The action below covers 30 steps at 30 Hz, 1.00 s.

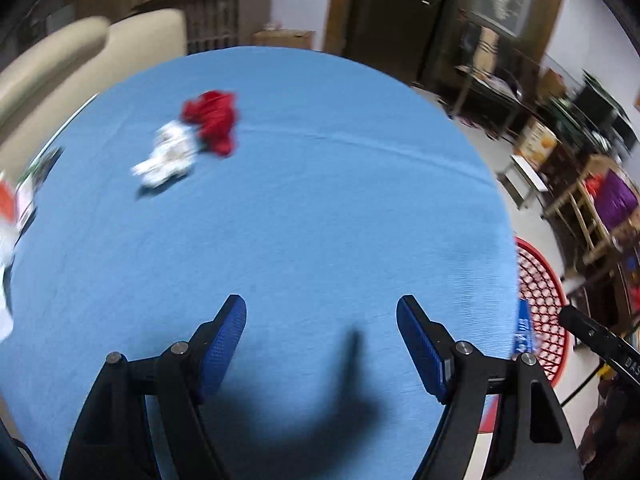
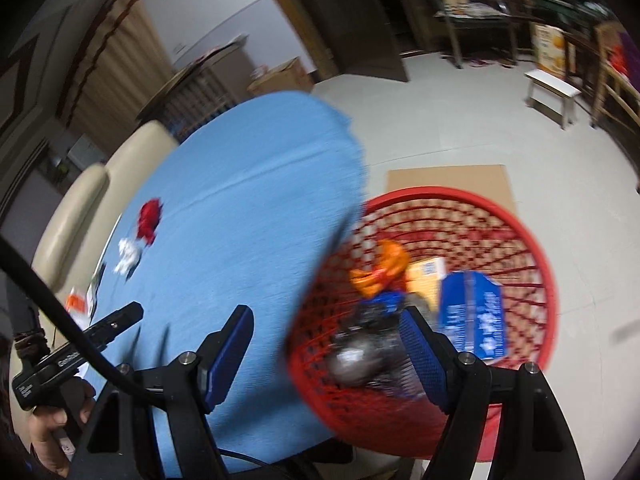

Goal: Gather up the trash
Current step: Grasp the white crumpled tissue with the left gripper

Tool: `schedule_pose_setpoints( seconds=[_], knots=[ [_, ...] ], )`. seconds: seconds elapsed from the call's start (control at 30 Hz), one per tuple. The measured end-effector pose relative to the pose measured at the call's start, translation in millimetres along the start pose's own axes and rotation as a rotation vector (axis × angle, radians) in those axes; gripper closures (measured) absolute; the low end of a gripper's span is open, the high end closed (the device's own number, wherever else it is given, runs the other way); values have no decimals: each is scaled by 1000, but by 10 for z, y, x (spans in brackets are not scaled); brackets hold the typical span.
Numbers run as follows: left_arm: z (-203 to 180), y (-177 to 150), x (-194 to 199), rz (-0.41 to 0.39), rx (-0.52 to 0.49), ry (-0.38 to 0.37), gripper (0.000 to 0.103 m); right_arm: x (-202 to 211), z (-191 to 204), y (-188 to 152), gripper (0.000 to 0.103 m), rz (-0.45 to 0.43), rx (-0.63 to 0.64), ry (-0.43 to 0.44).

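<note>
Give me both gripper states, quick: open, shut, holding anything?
Left hand-held gripper: open, holding nothing, above the blue table.
Right hand-held gripper: open, holding nothing, above the table edge and red basket.

A beige sofa [image 1: 80, 64] flanks the blue-clothed table [image 1: 320, 200]; white stool [image 2: 554, 90] stands apart.

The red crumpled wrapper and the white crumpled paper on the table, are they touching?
Cannot tell. In the left wrist view the red crumpled wrapper meets the white crumpled paper, but blur hides contact.
</note>
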<state>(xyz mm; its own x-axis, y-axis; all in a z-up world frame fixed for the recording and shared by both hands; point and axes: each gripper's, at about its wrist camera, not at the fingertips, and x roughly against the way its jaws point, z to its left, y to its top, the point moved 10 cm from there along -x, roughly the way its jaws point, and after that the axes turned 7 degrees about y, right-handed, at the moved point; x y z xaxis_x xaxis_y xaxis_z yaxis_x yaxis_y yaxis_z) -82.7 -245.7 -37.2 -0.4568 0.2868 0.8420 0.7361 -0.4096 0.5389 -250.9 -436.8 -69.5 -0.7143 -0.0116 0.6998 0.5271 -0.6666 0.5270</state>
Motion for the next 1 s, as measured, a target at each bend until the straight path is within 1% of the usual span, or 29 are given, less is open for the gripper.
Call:
schedule_pose_setpoints(
  seconds=[0.17, 0.27, 0.37, 0.5, 0.7, 0.83, 0.97, 1.0],
  knots=[
    [551, -6, -11, -2, 122, 42, 25, -201, 385, -152, 25, 60, 73, 25],
    [748, 62, -49, -5, 173, 56, 25, -282, 583, -267, 25, 90, 112, 37],
    [883, 183, -92, -10, 198, 64, 25, -363, 769, -377, 25, 121, 150, 50],
    [965, 435, -192, -28, 221, 81, 25, -453, 896, -466, 25, 147, 176, 58],
    [994, 872, -444, -47, 208, 117, 25, -523, 959, -472, 25, 157, 190, 68],
    [1137, 1015, -665, -29, 242, 169, 25, -571, 950, -410, 25, 160, 176, 78],
    [1255, 1082, -888, -7, 272, 190, 25, -625, 975, -307, 25, 157, 164, 87],
    [1273, 1087, -924, -3, 267, 197, 30, -651, 987, -275, 25, 157, 162, 90]
  ],
)
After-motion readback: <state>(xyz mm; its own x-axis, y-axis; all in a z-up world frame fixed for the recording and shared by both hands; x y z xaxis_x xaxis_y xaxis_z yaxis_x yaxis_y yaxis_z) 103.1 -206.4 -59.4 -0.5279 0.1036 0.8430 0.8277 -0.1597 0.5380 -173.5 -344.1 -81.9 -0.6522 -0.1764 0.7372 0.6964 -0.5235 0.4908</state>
